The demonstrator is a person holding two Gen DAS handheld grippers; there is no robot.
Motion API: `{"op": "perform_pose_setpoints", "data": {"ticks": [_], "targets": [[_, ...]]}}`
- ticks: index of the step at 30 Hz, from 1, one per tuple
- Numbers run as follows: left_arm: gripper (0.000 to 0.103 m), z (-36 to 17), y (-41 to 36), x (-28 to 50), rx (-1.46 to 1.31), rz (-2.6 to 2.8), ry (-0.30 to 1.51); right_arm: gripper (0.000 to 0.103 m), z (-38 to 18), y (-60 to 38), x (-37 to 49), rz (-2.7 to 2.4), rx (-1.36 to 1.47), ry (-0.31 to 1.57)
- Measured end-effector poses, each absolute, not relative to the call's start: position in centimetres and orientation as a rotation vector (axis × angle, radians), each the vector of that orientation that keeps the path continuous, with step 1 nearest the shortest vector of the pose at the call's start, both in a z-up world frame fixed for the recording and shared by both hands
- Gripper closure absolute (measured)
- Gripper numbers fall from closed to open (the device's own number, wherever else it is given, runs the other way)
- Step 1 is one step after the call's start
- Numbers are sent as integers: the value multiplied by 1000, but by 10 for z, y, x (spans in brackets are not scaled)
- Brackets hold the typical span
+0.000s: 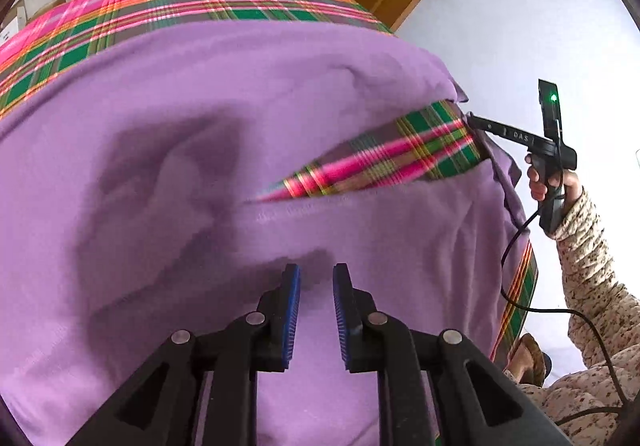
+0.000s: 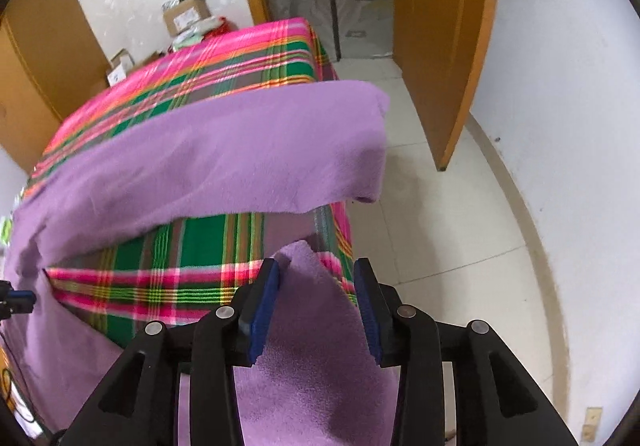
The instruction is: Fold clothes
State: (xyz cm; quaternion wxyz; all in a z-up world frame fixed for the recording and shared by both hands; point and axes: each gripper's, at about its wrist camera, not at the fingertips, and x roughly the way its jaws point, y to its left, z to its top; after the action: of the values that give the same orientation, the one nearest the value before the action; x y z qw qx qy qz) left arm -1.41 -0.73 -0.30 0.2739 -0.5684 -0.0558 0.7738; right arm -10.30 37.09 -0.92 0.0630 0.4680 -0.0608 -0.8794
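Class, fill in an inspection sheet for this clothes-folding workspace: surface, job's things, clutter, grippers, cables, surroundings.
Surface: table under a plaid cloth, pink, green and orange.
Job's things: purple garment spread over the cloth, one part lifted.
Clutter: cardboard boxes behind the table.
Grippers: left gripper open above the garment; right gripper open, a purple corner between its fingers, in a hand.
Cables: black cable hanging from the right gripper.
Surroundings: wooden door, white wall, tiled floor.
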Motion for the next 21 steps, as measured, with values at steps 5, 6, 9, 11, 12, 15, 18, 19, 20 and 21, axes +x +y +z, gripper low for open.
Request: {"op": "perform_pose_setpoints", "data": {"ticks": [5,6,9,11,12,15,18,19,20,21], "targets": [[85,-4,-4,-7,-1530,2086,-151,96,-13,359,-95,-2651,1421,-67],[84,-4,-4,-6,-1528,2084,-157,98,-14,357,-93,-2650,1422,-44],[84,-3,-3,-3,-1525,2085,-166,98,-11,360,-84,-2679,1400,-35],[84,-2,-3,-1,-1525,2083,-161,98,-5,369,-75,-2722,1366,-69],[84,-2,-3,1,-1525,2083,-162,98,-3,373,-70,-2743,1349,-87],[84,-3,-4,3,-1529,2086,-165,98,3,393,-54,-2801,1310,-169],[84,-2,-3,6,-1532,2090,-167,98,5,411,-37,-2840,1290,-274],[84,-2,-2,7,-1534,2090,-168,98,5,417,-29,-2852,1283,-305],[84,-3,-1,8,-1536,2089,-165,98,4,424,-22,-2863,1277,-337],[84,-3,-1,8,-1539,2090,-164,98,3,430,-14,-2874,1270,-368]]}}
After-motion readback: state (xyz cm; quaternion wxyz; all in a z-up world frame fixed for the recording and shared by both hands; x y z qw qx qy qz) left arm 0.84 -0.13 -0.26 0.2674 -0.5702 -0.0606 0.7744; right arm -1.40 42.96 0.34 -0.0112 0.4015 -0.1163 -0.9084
